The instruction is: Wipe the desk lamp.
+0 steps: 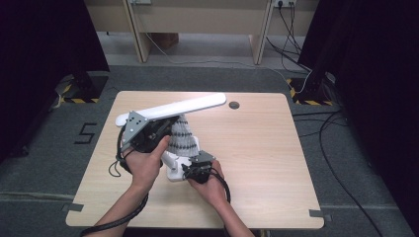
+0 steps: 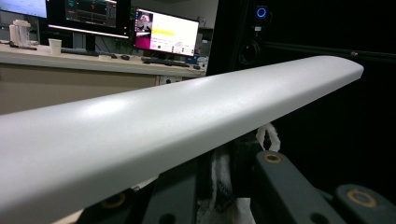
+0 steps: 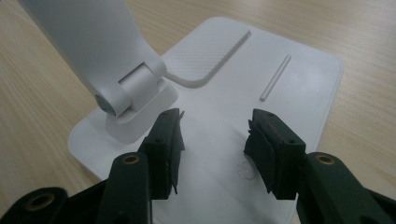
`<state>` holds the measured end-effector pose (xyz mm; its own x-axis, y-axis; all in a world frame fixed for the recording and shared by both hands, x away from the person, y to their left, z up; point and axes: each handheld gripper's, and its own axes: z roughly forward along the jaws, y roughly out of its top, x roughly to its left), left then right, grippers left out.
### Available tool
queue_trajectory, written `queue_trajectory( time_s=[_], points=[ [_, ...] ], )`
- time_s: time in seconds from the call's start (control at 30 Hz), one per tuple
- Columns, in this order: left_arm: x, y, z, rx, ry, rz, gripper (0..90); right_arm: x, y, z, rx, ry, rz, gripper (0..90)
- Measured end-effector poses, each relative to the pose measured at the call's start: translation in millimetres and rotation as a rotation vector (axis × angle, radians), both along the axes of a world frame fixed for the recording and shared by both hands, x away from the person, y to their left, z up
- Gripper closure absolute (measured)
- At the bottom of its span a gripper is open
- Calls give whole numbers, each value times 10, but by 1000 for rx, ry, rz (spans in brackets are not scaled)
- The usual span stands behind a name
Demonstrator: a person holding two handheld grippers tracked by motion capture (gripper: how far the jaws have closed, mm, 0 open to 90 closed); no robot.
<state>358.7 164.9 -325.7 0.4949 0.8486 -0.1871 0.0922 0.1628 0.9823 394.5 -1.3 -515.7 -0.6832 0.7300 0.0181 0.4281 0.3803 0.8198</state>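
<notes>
Left gripper (image 1: pixel 165 132), jaws closed on a patterned cloth (image 1: pixel 182 136), holds it against the underside of the white desk lamp's head (image 1: pixel 185 106), apparently to wipe it. Right gripper (image 3: pixel 212 140), jaws open and holding nothing, rests on the lamp's flat base (image 3: pixel 289 79), probably to steady it. The hinged arm (image 3: pixel 93 42) rises from the base; the lamp stands on the wooden counter (image 1: pixel 257 143).

High view: fixed above the person's edge of the table (image 1: pixel 257 163), facing forward and down. Left gripper view: very close under the white lamp arm (image 2: pixel 187 121), apparently facing level toward a desk with monitors (image 2: pixel 166 33). Right gripper view: close, facing down onto the lamp base (image 3: pixel 261 70). All views share the lamp.
</notes>
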Motion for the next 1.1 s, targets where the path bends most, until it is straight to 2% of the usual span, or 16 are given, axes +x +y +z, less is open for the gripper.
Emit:
queue_trajectory(
  time_s=[0.47,1.1],
  points=[
    [-48,187,-50,-24,6,33,824,-1,1,-1,2,0,2,541],
    [-145,350,-91,-41,10,47,824,1,4,-2,4,-1,3,540]
  ],
)
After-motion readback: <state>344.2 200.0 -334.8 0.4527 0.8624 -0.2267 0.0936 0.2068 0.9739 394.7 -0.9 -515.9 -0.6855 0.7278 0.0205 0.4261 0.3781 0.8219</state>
